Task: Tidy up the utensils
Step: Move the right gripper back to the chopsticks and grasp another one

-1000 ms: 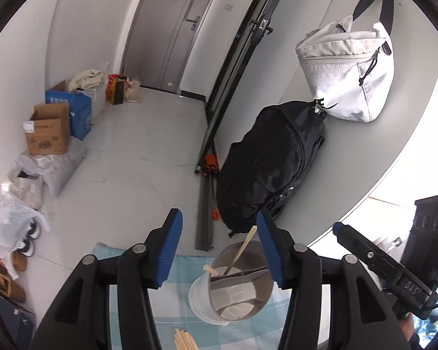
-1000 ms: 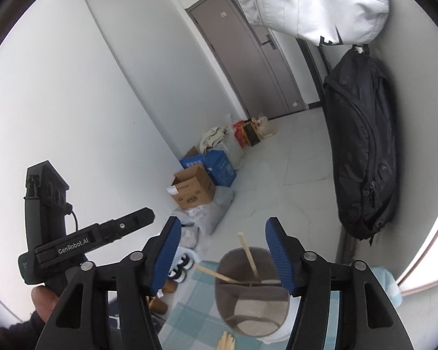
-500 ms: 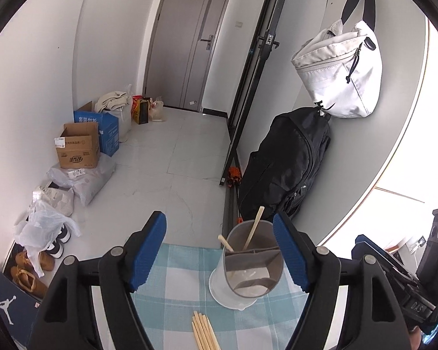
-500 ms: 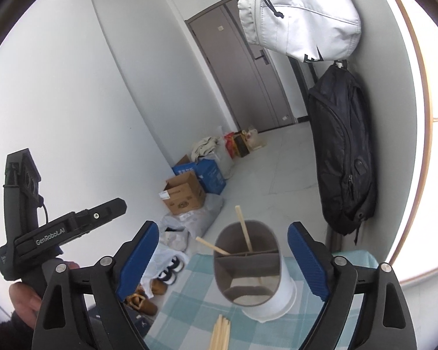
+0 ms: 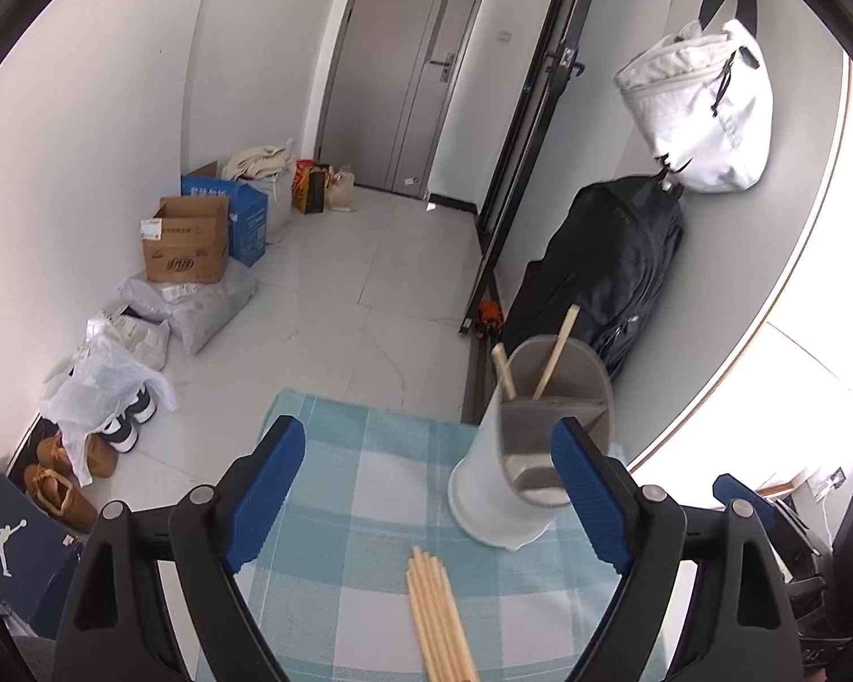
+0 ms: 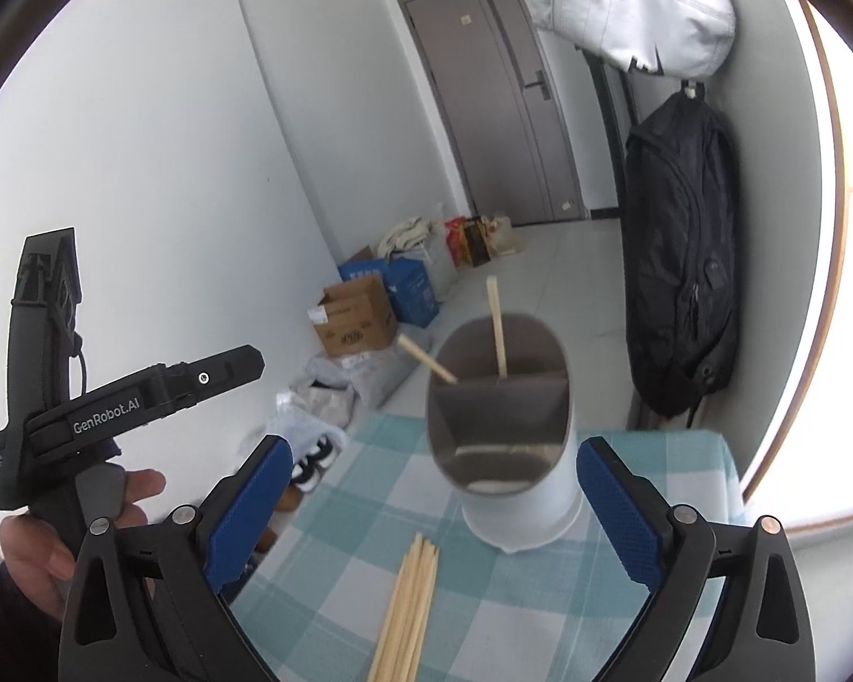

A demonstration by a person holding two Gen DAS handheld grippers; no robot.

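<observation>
A white utensil holder (image 5: 500, 511) (image 6: 517, 511) with a grey divided insert stands on a teal checked tablecloth (image 5: 364, 483) (image 6: 369, 517). Two wooden chopsticks (image 5: 553, 355) (image 6: 498, 329) lean in its rear compartment. A bundle of several loose chopsticks (image 5: 438, 614) (image 6: 409, 597) lies flat on the cloth in front of it. My left gripper (image 5: 423, 449) hovers above the bundle, its jaws opening, with nothing between the blue pads. My right gripper (image 6: 435, 460) faces the holder from just in front, its jaws also opening and empty. A hand (image 6: 40, 545) holds the left gripper's body.
The table's far edge drops to a tiled floor. A black backpack (image 5: 608, 261) and a white bag (image 5: 705, 113) hang on the right wall. Cardboard boxes (image 5: 185, 244), plastic bags and shoes (image 5: 68, 483) line the left wall. A grey door (image 5: 409, 68) is behind.
Both grippers have drawn back and sunk lower over the table while their jaws spread wider. The holder now sits farther ahead, and the loose chopstick bundle has come into view.
</observation>
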